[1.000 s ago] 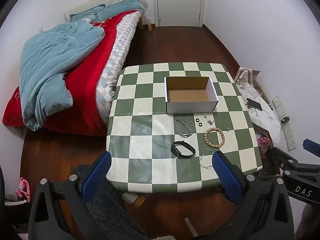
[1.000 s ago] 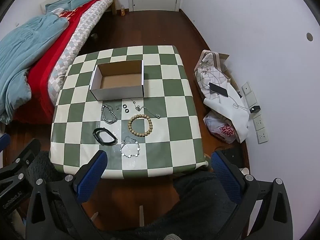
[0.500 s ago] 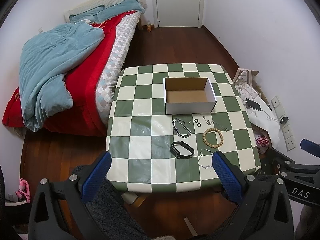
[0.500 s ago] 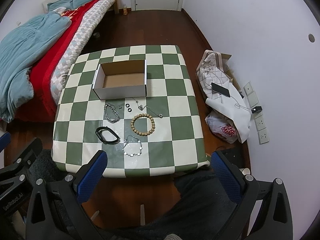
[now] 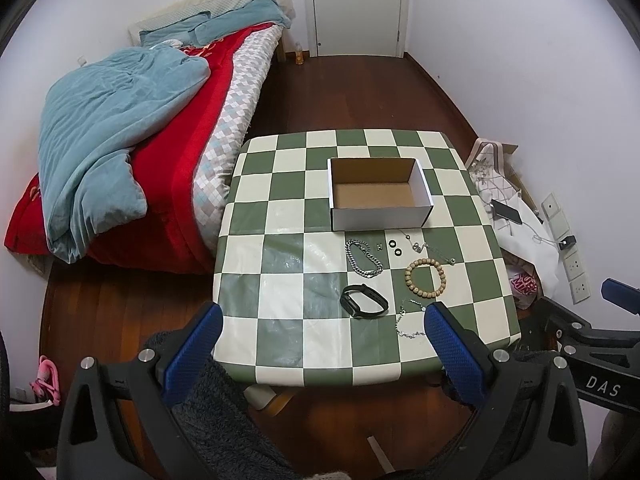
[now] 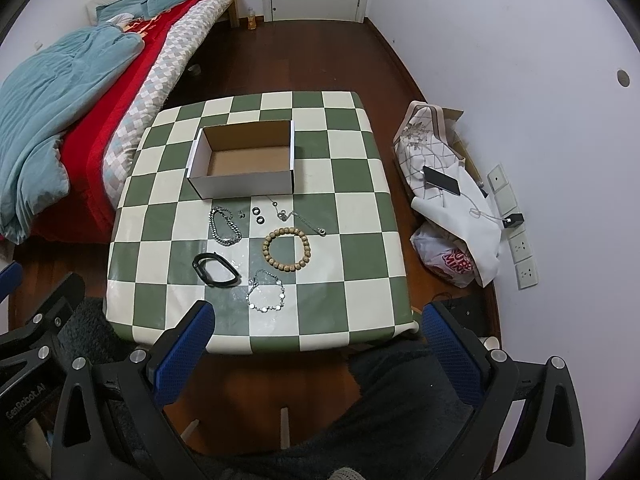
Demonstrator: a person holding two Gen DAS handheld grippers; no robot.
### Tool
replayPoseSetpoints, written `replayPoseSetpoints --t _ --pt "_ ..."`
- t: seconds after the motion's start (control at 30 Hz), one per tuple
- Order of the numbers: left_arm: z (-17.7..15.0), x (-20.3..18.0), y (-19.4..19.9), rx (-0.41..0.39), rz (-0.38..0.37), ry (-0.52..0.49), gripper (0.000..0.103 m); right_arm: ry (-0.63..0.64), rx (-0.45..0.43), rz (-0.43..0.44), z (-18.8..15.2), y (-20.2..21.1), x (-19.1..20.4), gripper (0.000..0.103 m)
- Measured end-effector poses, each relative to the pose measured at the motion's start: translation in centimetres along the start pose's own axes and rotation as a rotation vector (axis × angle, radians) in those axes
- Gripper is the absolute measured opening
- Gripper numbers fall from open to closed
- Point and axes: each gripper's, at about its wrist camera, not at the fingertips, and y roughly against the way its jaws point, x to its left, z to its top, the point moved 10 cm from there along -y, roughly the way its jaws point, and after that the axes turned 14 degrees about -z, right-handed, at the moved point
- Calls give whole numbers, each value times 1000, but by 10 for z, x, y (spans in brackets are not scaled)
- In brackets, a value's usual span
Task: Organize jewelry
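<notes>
An empty white cardboard box stands on the green-and-cream checked table. In front of it lie a silver chain bracelet, two black rings, a thin necklace, a wooden bead bracelet, a black band and a silver link bracelet. My left gripper and right gripper hang open, above the table's near edge, holding nothing.
A bed with a red cover and blue blanket lies left of the table. Bags, a phone and cables sit on the floor at the right by the wall sockets. A closed door is at the far end.
Both cameras have shifted slightly, so the table sits a little lower and nearer in view. The jewelry and box have not moved. Both grippers stay open.
</notes>
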Motion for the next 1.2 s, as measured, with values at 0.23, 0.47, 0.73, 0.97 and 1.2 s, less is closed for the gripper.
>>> replayPoseSetpoints --t 0.23,0.47,0.73,0.97,1.2 --pt "2 1 4 -1 2 -3 103 0 0 1 1 1 -1 103" --pt "0 2 8 -5 3 -5 103 -4 -3 2 0 1 0 103" --pt "0 3 9 -7 1 -3 103 3 -4 5 4 6 1 103" --pt "0 5 12 -11 0 -1 103 1 -4 5 3 9 2 103" --pt "-1 6 14 -13 -1 0 103 3 -7 6 4 11 2 103"
